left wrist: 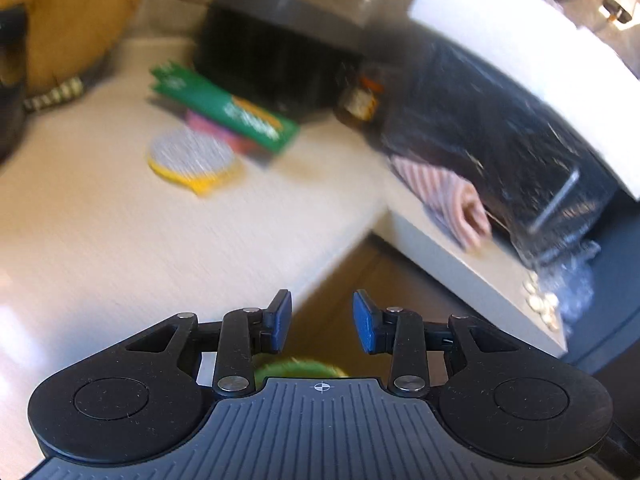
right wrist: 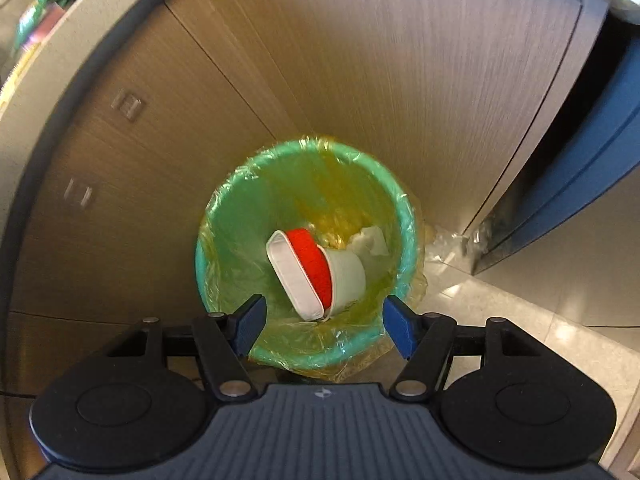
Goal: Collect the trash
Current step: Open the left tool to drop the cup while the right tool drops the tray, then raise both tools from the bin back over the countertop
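- Pale wood-grain counter (left wrist: 120,240) fills the left and centre of the left wrist view, which is blurred; its corner edge runs down toward lower centre.
- Brown wood-veneer cabinet doors (right wrist: 360,60) take up the upper half of the right wrist view.
- Round green plastic waste bin lined with a yellow translucent bag (right wrist: 408,216) stands on the floor at frame centre, just in front of the doors.
- Black boxy appliance (left wrist: 272,48) sits at upper centre of the counter.
- Green flat packet (left wrist: 224,108) lies left of centre, resting on a pink item; a round grey-topped yellow pad (left wrist: 192,158) lies just beside it.
- White and red paper cup (right wrist: 316,272) lies tilted inside the bin, with crumpled white paper (right wrist: 370,240) near it.
- Right hand-held gripper (right wrist: 324,326), lower centre, points down over the bin; blue pads wide apart, nothing between them.
- Left hand-held gripper (left wrist: 322,322), lower centre: jaws partly apart, empty.
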`<state>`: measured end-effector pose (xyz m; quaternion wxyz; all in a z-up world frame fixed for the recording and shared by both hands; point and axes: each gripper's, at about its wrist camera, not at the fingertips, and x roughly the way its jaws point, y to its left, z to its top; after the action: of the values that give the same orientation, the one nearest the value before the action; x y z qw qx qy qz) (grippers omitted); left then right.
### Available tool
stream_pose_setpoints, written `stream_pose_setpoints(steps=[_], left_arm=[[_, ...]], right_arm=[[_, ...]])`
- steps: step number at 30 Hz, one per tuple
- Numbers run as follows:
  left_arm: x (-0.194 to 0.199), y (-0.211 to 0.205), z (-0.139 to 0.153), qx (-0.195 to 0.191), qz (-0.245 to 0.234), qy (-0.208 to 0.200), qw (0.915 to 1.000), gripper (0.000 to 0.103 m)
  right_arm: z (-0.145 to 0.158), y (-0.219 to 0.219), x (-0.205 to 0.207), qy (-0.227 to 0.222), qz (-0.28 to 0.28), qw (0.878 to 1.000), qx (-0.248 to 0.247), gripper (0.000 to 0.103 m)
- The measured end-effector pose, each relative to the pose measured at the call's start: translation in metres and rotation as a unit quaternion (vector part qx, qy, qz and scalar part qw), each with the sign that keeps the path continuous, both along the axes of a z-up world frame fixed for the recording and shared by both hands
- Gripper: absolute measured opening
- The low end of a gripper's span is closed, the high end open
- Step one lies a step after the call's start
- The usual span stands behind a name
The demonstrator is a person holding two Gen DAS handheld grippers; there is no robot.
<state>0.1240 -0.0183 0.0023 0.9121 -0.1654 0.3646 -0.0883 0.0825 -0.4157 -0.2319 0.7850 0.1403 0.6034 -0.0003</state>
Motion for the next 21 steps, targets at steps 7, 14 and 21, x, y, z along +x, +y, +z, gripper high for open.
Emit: stream_pose_setpoints(steps=[7, 14, 21], left_arm=[[0.031, 0.049, 0.004, 0.029, 0.025, 0.005, 0.9992, 0.038], [0.065, 0.099, -0.003, 0.021, 0.040, 0.018, 0.9988, 0.038], [0.116, 0.129, -0.005, -0.001, 0.015, 0.005, 0.9999, 0.038]], right_arm=[[0.033, 0.042, 0.042, -0.045, 0.032, 0.998, -0.016, 0.065], [0.115, 0.120, 0.105, -0.160, 0.101, 0.979, -0.079, 0.069], [0.164, 0.198, 0.147, -0.211, 0.139, 0.964, -0.085, 0.081]])
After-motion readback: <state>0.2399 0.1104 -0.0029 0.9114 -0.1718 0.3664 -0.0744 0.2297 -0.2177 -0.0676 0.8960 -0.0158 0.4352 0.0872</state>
